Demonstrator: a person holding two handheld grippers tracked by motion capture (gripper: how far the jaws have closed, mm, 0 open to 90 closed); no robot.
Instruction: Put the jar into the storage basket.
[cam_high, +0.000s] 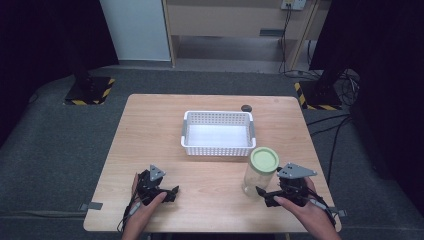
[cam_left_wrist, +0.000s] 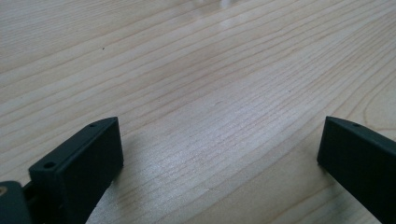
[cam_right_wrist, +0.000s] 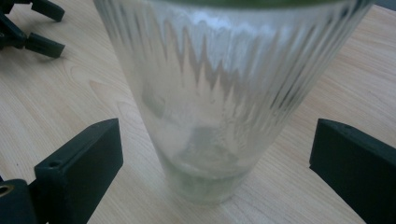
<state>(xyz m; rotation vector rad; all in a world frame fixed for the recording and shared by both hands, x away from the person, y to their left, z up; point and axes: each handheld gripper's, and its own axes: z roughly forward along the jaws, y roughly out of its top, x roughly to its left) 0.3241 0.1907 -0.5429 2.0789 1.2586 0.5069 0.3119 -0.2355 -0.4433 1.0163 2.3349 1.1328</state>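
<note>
A ribbed clear glass jar (cam_high: 260, 172) with a pale green lid (cam_high: 264, 159) stands upright on the wooden table (cam_high: 150, 130), at the front right. My right gripper (cam_high: 262, 195) rests just in front of it, open. In the right gripper view the jar (cam_right_wrist: 219, 88) stands between the two spread jaws, with a gap on each side. My left gripper (cam_high: 173, 193) sits at the front left of the table, also open; in its own view the left gripper (cam_left_wrist: 219, 149) has bare wood between its jaws.
A white slotted basket (cam_high: 217, 149), with nothing in it, stands at the table's middle, just behind the jar. A small dark round thing (cam_high: 246, 107) lies behind the basket. The left gripper (cam_right_wrist: 28, 28) shows far off in the right gripper view.
</note>
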